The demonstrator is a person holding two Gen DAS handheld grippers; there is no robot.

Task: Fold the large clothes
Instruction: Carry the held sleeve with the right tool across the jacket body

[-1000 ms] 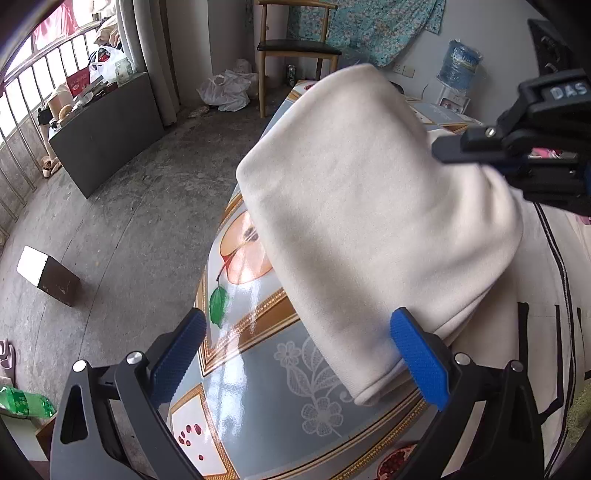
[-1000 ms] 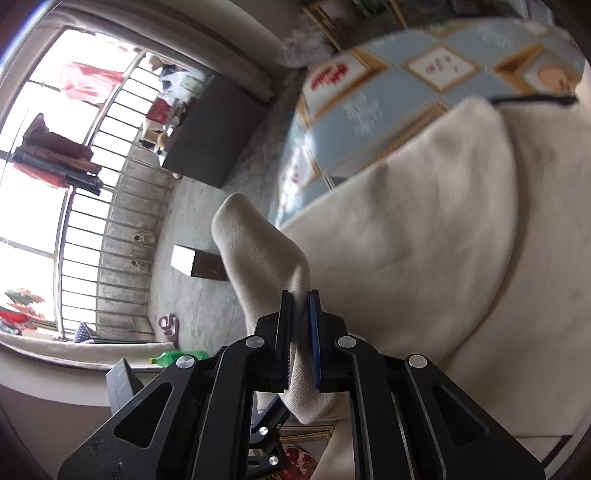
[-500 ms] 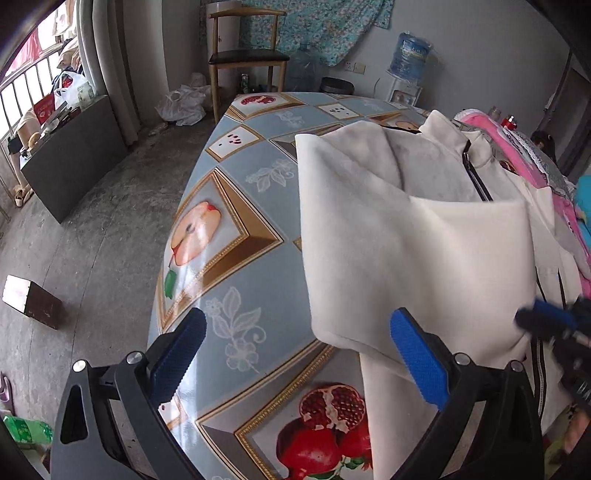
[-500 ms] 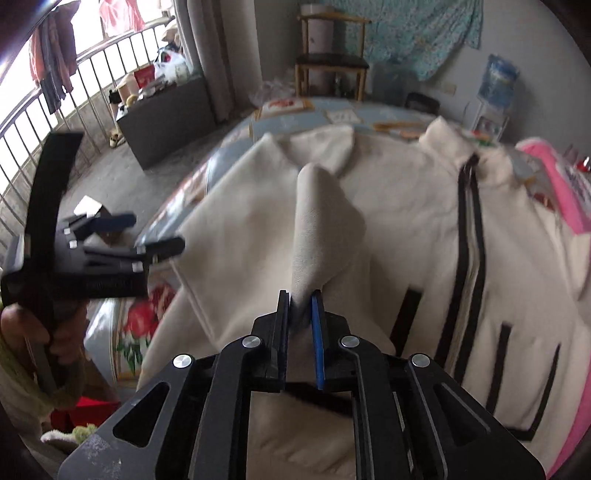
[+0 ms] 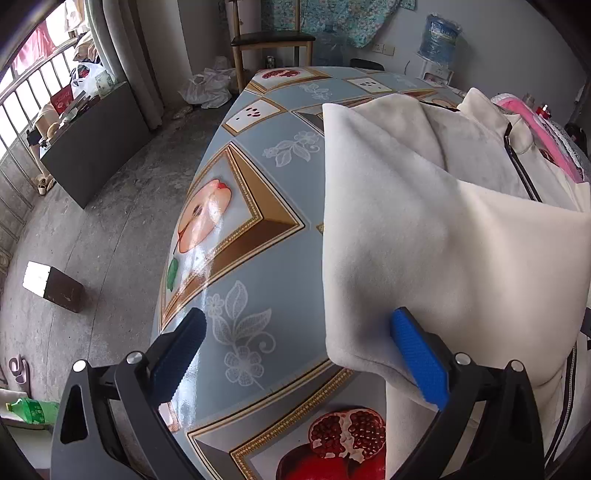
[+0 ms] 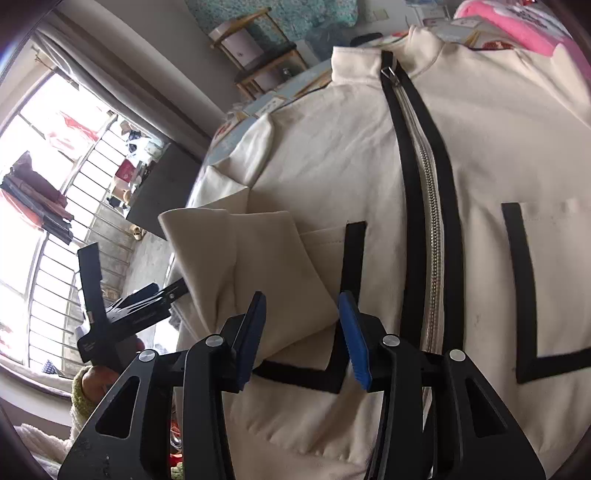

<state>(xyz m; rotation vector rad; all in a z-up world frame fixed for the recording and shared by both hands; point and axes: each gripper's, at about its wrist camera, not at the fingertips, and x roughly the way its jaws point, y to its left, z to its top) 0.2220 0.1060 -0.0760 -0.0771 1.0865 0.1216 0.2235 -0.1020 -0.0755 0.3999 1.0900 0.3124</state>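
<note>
Two grippers over one cream jacket (image 6: pixel 491 155), spread front-up on the patterned tablecloth (image 5: pixel 255 206).

Right gripper (image 6: pixel 303 332): jaws opening, folded sleeve (image 6: pixel 258 266) between the pads but no longer pinched; cuff end lying across the jacket front, just left of the black pocket trim (image 6: pixel 351 258). Beyond the fingertips, zipper (image 6: pixel 430 206) running away toward the collar (image 6: pixel 369 62).

Left gripper (image 5: pixel 299 354): spread wide, nothing clamped. Right pad touching or just under the folded fleece edge (image 5: pixel 369 258); left pad over bare tablecloth. Farther off, chair (image 5: pixel 273 40) and water bottle (image 5: pixel 439 33) against the wall.

Handling, as judged: soft, thick fleece; limp, moderately heavy for cloth, not fragile. Drapes and slumps once let go; folds hold by own weight but thick layers spring slightly. Napped surface grips pads well, slides easily on glossy cloth. Best holds: doubled edges, hem corners, cuff, shoulder seam. Avoid zipper teeth. Next hold likely at hem near fingers, both corners together.
</note>
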